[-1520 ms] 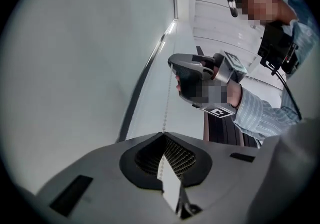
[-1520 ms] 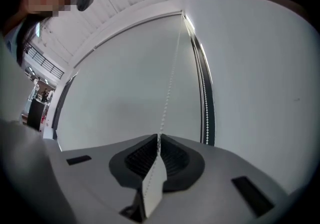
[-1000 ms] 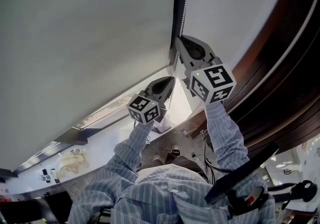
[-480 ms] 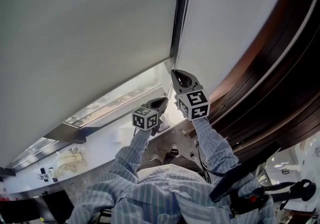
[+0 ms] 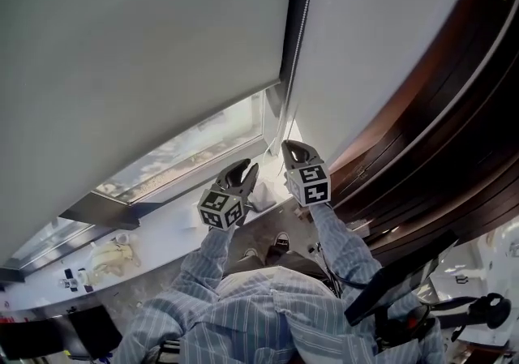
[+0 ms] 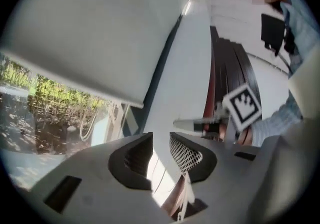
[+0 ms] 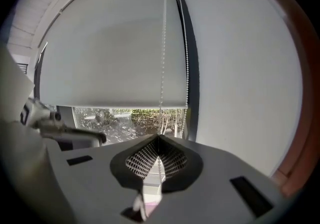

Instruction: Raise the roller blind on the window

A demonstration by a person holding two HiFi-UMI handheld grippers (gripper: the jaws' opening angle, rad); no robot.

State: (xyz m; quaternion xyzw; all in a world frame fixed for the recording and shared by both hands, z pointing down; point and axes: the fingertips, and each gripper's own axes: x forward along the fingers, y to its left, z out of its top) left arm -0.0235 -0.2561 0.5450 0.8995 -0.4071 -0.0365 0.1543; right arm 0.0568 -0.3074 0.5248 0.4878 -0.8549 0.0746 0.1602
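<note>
Your white ledge (image 5: 174, 220) runs across the frame's lower left; a yellowish bundle (image 5: 105, 259) and small bits (image 5: 71, 280) lie on it.

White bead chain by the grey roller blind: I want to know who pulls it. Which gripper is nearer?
Right. The right gripper is shut on the white bead chain; the left gripper is open, apart from it, to its left in the head view.

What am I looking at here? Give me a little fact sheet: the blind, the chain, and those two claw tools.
Roller blind: partly raised, glass showing below its bottom edge
Bead chain: hangs near the blind's right edge, running down into the right gripper
Right gripper: shut on the bead chain
Left gripper: jaws apart, gripping nothing
Window: trees outside
</note>
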